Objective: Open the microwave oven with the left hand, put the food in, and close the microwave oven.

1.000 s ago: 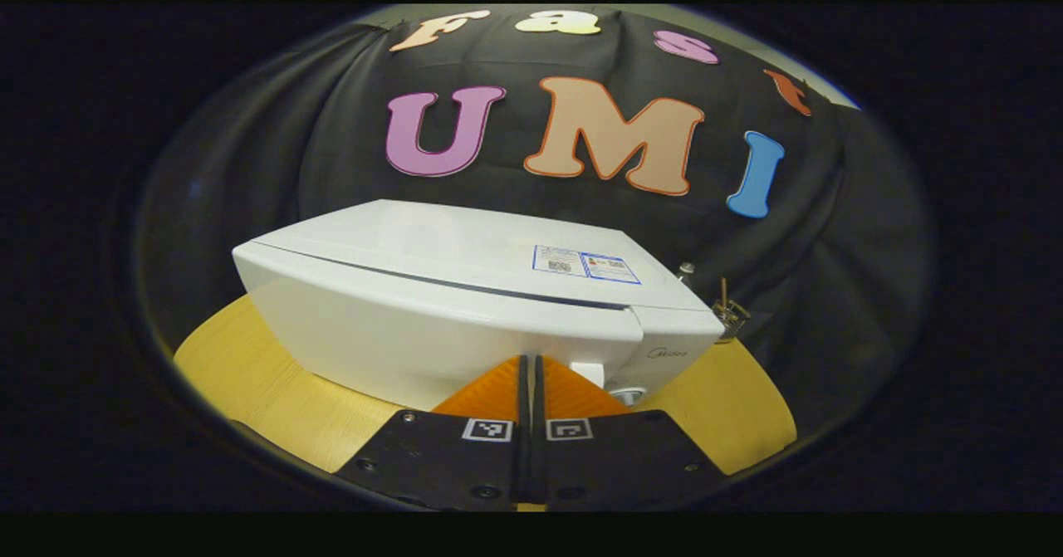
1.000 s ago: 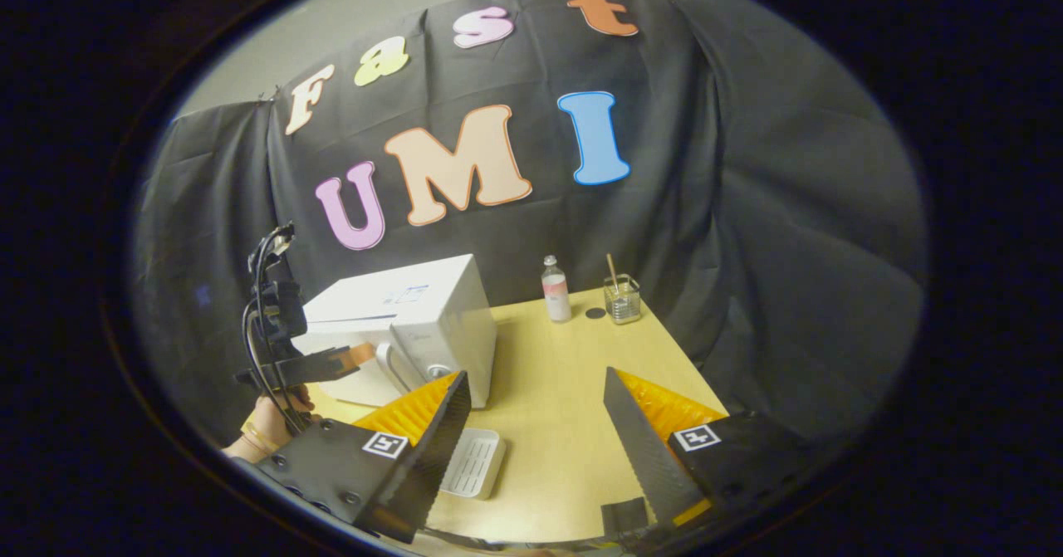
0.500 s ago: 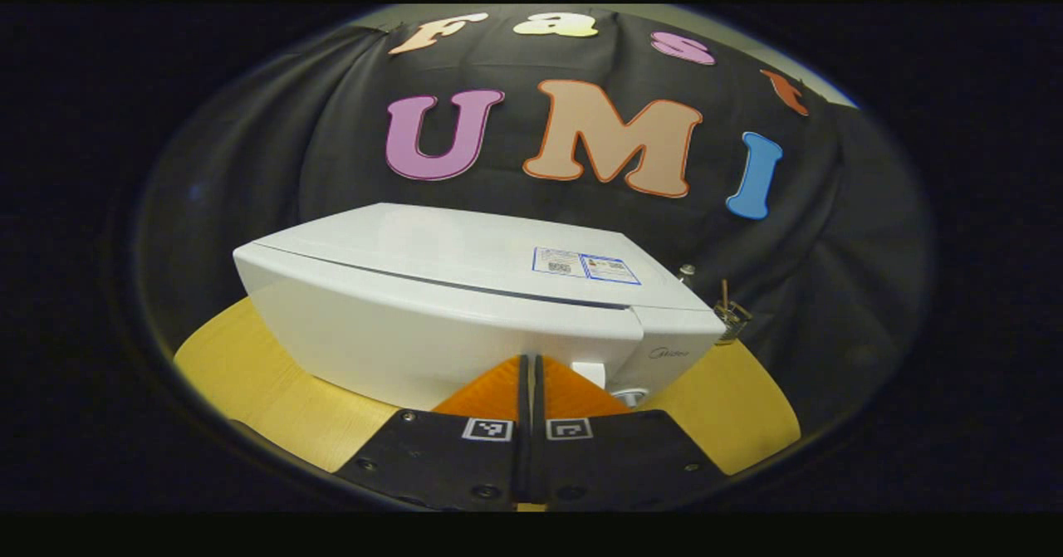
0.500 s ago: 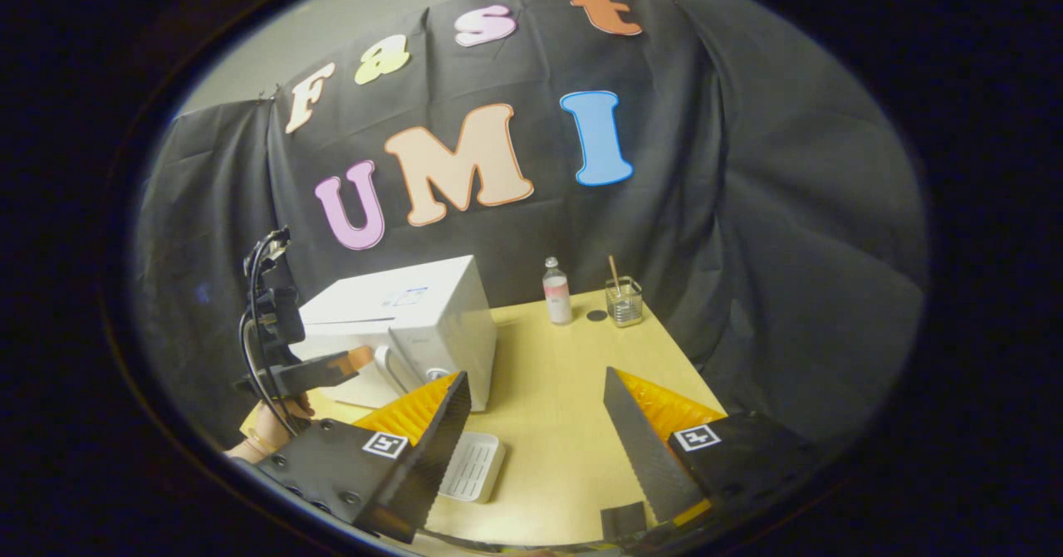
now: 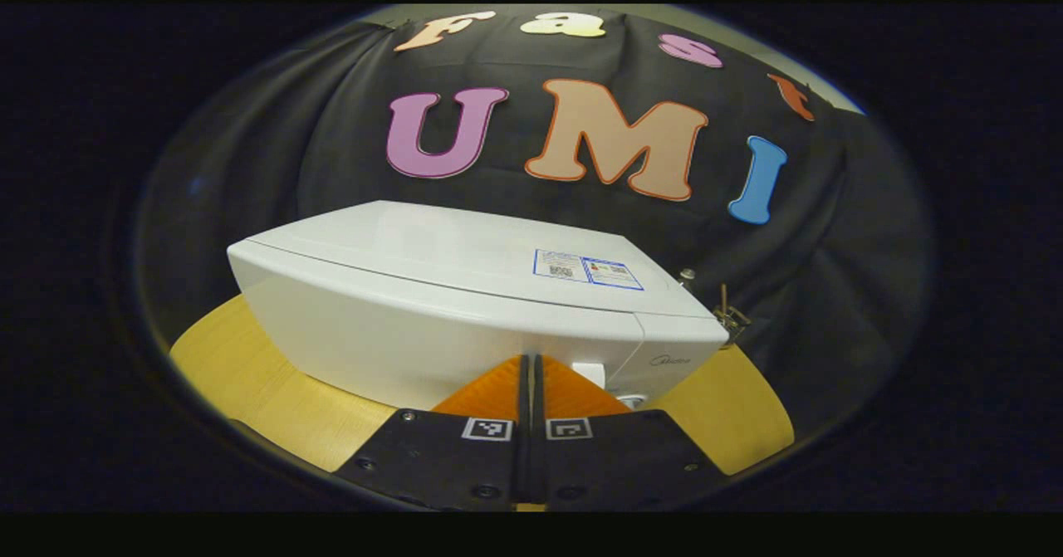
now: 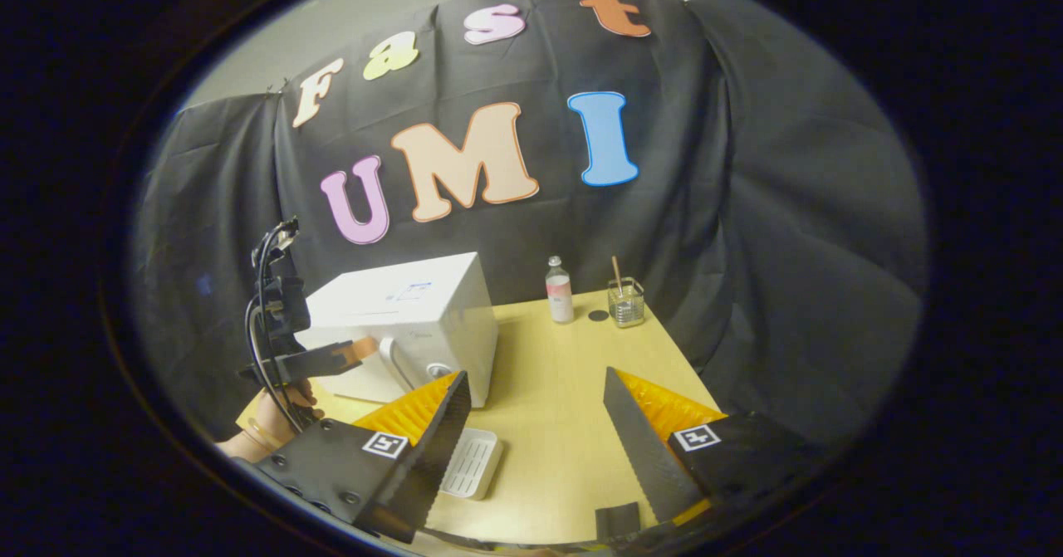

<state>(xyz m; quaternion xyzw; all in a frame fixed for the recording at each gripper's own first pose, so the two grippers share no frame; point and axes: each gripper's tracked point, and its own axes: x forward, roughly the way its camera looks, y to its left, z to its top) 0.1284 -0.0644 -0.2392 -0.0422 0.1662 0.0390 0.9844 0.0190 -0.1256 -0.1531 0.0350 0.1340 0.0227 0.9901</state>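
- The white box-shaped microwave oven point(image 5: 465, 308) is seen on the yellow wooden surface point(image 6: 556, 407); its door looks shut or nearly so.
- The left hand-held gripper point(image 5: 529, 374) is held with its fingers pressed together at the door's handle side; whether anything is pinched between them cannot be told.
- The right hand-held gripper point(image 6: 536, 424) is spread wide, with nothing held.
- A white ribbed tray point(image 6: 472, 463), judged to be the food container, lies on the surface just in front of the oven.
- Judgement: the task is at an early stage; opening, loading and closing are left.
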